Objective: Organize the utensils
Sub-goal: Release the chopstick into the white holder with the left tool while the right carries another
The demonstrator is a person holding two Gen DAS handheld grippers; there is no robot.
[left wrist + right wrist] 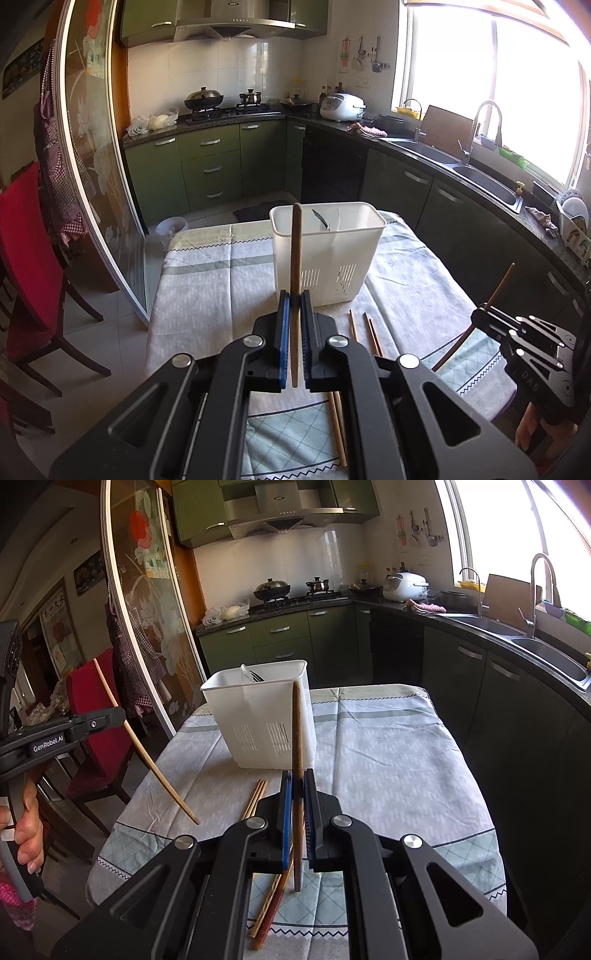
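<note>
Left gripper: my left gripper is clamped on a pale wooden chopstick, its long axis running straight up toward 12 o'clock in the left wrist view.

Right gripper: my right gripper is pinched on a darker chopstick, also pointing to 12 o'clock in its own view.

Holder: the white utensil holder stands upright on the table, dead ahead of my left gripper at 12 o'clock and at about 11 o'clock from my right; cutlery already shows above its rim.

Key relation: both sticks stand roughly upright with the holder's open top beyond their tips; by my judgement the left hand is the nearer, its stick overlapping the holder's left front edge.

Loose chopsticks: more loose chopsticks lie flat on the cloth at 4 o'clock from my left gripper, running toward me, not yet gathered.
</note>
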